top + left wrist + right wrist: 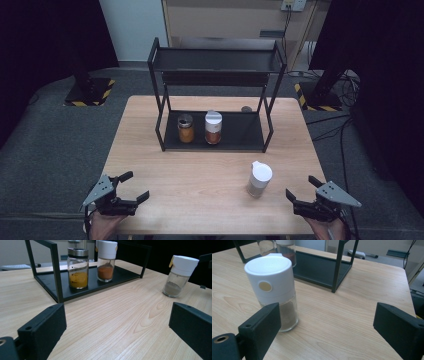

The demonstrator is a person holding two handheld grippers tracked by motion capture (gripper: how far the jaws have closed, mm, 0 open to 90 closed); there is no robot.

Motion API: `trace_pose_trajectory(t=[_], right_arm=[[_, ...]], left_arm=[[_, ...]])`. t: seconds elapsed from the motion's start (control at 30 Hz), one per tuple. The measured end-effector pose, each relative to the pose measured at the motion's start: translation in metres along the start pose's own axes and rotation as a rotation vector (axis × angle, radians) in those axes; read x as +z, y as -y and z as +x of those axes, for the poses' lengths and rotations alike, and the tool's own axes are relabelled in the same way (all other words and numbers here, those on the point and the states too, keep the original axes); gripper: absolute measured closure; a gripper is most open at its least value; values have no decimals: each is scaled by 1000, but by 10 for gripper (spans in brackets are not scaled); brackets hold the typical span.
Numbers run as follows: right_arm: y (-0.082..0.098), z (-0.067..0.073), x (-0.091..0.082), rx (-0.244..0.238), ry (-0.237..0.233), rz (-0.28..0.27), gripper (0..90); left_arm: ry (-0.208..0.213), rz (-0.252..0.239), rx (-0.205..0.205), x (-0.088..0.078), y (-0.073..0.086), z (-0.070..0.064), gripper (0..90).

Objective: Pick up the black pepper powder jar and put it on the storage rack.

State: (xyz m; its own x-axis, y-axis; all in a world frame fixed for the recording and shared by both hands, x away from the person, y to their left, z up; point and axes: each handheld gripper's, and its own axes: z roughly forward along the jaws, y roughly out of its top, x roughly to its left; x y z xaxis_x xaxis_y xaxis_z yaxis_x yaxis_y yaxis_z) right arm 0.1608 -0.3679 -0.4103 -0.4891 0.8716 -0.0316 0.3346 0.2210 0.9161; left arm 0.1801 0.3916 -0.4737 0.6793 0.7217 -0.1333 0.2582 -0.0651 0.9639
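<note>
So far two jars sit on the rack; white-capped jar waits on the table, both grippers wide open, empty.

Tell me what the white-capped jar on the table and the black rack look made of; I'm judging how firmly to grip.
The white-capped jar: clear body, likely glass or hard plastic, since the brown powder shows through; its cap looks like matte white plastic. The black rack: thin square bars and flat shelves with a matte black finish, probably painted metal. It stands on the table, which shows a pale wood grain, perhaps laminate.
</note>
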Motion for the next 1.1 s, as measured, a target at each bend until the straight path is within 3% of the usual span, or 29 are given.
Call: trace_pose_trajectory(t=[0.33,1.1], right_arm=[[-9,4,-5,-1,4,-4,78],[-40,8,9,-24,-91,-5,77]], left_arm=[[-1,0,-4,-1,0,0,6],[-5,-2,-7,-1,1,0,4]])
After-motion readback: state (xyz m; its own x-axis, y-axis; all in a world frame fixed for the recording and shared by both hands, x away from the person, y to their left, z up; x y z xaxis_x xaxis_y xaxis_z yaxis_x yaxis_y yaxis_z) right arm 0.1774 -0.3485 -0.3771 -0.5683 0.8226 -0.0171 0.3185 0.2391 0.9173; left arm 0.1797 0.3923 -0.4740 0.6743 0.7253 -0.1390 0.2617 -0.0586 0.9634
